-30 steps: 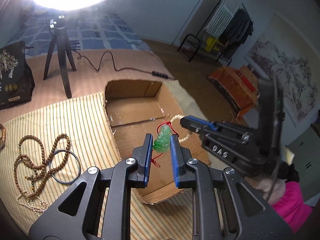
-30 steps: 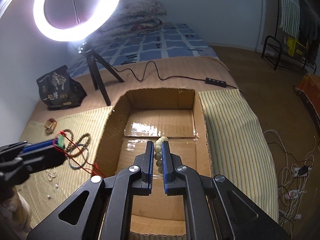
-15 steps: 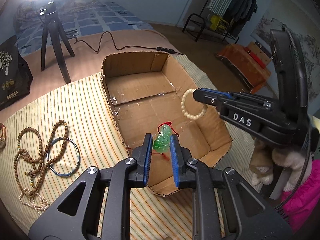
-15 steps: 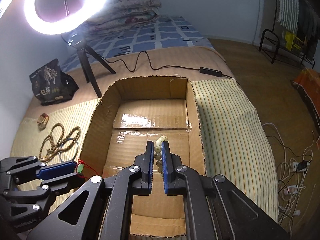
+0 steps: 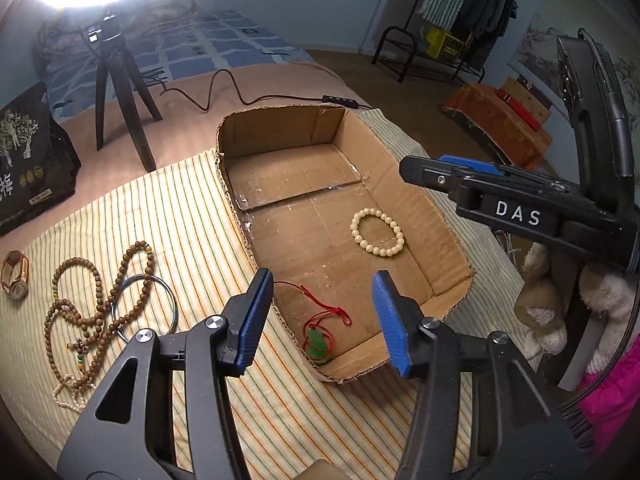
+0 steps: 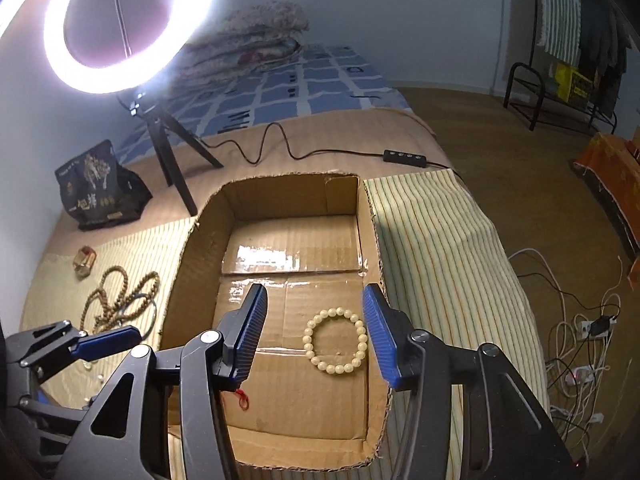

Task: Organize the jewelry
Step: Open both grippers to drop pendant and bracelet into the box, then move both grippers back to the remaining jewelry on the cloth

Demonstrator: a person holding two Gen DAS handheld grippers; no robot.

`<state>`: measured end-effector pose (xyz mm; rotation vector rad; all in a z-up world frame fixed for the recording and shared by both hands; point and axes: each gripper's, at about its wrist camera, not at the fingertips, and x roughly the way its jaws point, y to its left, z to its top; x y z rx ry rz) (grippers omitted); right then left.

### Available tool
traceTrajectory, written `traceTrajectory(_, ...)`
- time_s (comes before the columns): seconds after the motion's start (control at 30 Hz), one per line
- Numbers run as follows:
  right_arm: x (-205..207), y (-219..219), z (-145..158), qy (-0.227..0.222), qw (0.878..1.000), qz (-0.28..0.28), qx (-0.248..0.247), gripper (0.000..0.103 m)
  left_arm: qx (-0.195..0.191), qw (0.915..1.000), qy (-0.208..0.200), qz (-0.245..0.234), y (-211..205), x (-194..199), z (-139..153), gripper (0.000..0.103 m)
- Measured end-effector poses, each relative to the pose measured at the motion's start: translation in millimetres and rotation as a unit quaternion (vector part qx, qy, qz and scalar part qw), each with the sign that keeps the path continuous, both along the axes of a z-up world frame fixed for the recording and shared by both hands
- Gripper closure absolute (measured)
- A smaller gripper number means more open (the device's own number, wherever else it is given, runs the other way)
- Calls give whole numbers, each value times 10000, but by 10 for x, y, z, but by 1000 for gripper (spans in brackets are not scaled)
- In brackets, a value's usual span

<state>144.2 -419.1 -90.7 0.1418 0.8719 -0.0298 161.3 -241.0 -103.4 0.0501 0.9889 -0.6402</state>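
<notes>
Inside the cardboard box [image 5: 424, 200], bead bracelet [image 5: 377, 232] far right, green pendant [image 5: 318, 342] near left — both dropped. Left gripper [image 5: 324, 322] and right gripper [image 6: 316, 330] gape wide, holding nothing. Next, likely: left tool crosses to the brown beads [image 5: 96, 304] and ring [image 5: 144, 304] lying on the striped cloth [image 5: 192, 216].

Both tongs opened, dropping pendant [image 5: 318, 339] and bracelet [image 6: 335, 341]

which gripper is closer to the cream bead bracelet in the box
Right. The right gripper hangs open directly over the cream bead bracelet; the left gripper is over the green pendant.
</notes>
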Motion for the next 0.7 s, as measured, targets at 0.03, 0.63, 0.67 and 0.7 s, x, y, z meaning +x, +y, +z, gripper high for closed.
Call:
traceTrajectory(0.03, -5, -4, 10, -5, 10000, -26, -4, 48, 9, 10000, -9, 6, 2, -6, 4, 50)
traceTrajectory(0.63, -24, 194, 163, -269, 9994, 187, 80, 41, 109, 9992, -251, 281, 536, -116, 165, 50)
traceTrajectory(0.67, -25, 222, 168, -280, 9993, 213, 88, 41, 113, 9990, -268, 337, 603, -106, 179, 50)
traceTrajectory(0.7, -19, 259, 179, -296, 9992, 252, 92, 41, 115, 9987, -286, 400, 677, -93, 194, 50)
